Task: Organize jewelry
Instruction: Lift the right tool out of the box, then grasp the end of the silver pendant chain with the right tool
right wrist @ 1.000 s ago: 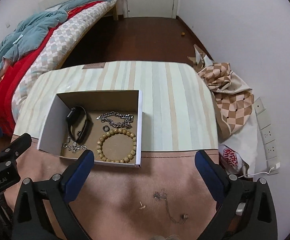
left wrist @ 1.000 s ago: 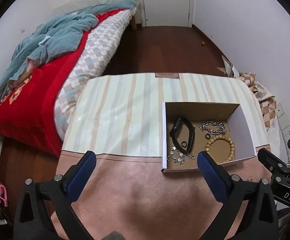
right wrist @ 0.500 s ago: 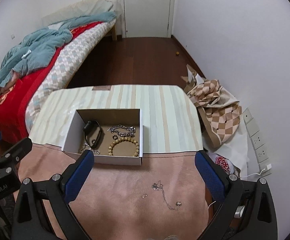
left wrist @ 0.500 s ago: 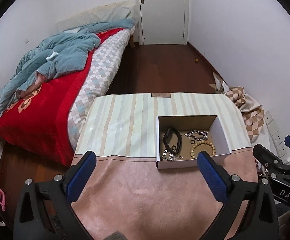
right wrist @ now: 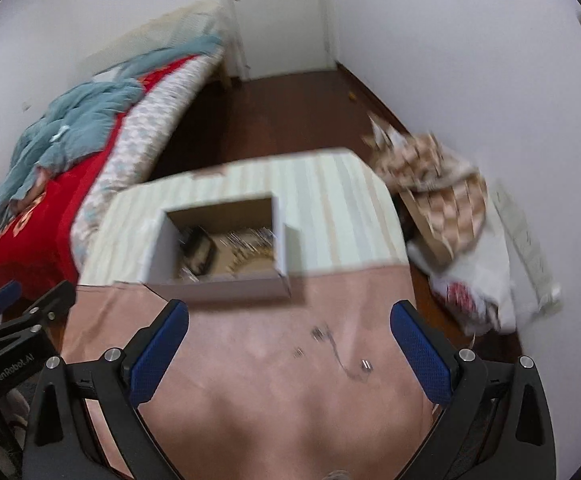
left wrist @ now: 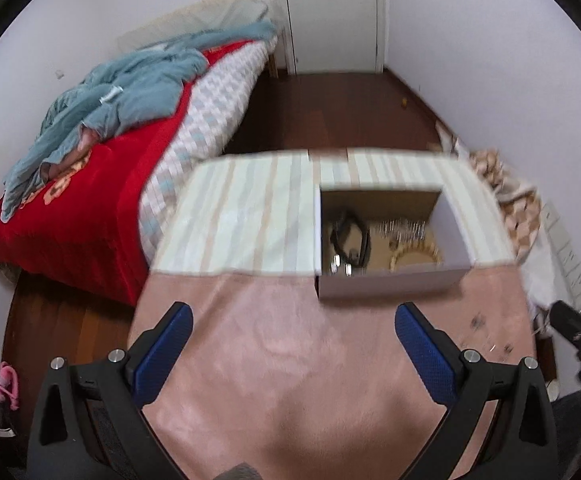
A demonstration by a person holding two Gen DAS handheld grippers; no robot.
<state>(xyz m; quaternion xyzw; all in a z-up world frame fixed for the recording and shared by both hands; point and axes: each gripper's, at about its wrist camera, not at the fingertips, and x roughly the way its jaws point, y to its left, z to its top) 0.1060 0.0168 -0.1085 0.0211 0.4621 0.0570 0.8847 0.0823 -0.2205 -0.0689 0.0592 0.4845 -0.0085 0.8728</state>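
A white cardboard box (left wrist: pixel 390 280) (right wrist: pixel 218 290) stands on the table and holds a black band (left wrist: pixel 348 238), a silver chain (left wrist: pixel 404 226) and a wooden bead bracelet (left wrist: pixel 412 254). A thin chain necklace (right wrist: pixel 340 354) and small loose pieces (right wrist: pixel 298 354) lie on the pink cloth in front of the box, between my right gripper's fingers. My left gripper (left wrist: pixel 290 344) is open and empty, above the cloth left of the box. My right gripper (right wrist: pixel 288 340) is open and empty, above the loose necklace. Both views are blurred.
The table has a striped cloth (left wrist: pixel 242 216) at the back and a pink cloth (left wrist: pixel 290 380) in front. A bed (left wrist: pixel 90 200) with red cover stands left. A checked bag (right wrist: pixel 438 188) and wall sockets (right wrist: pixel 526 240) are on the right.
Both grippers have pulled back and up from the box, so it looks smaller and farther. The right view has tilted. Both stay open.
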